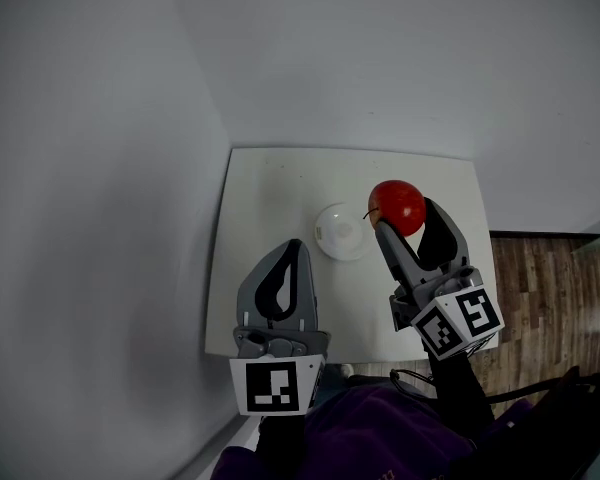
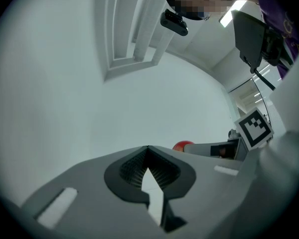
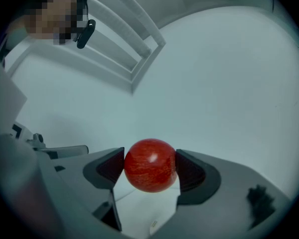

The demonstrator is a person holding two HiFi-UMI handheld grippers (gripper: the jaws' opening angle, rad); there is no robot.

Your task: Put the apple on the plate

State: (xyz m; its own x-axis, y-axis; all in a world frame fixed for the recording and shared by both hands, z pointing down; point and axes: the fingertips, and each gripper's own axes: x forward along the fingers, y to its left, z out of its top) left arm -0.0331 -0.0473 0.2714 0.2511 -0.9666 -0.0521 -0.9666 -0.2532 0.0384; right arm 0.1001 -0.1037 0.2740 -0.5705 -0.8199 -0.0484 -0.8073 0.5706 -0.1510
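Apple [image 1: 397, 206], gripped by right tool [image 1: 405, 218], hangs seemingly beside faint white plate [image 1: 344, 231].

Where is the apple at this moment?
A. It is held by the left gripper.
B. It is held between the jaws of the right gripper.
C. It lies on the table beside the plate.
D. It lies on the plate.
B: the right gripper view shows the apple clamped in the right gripper, and in the head view the plate is bare.
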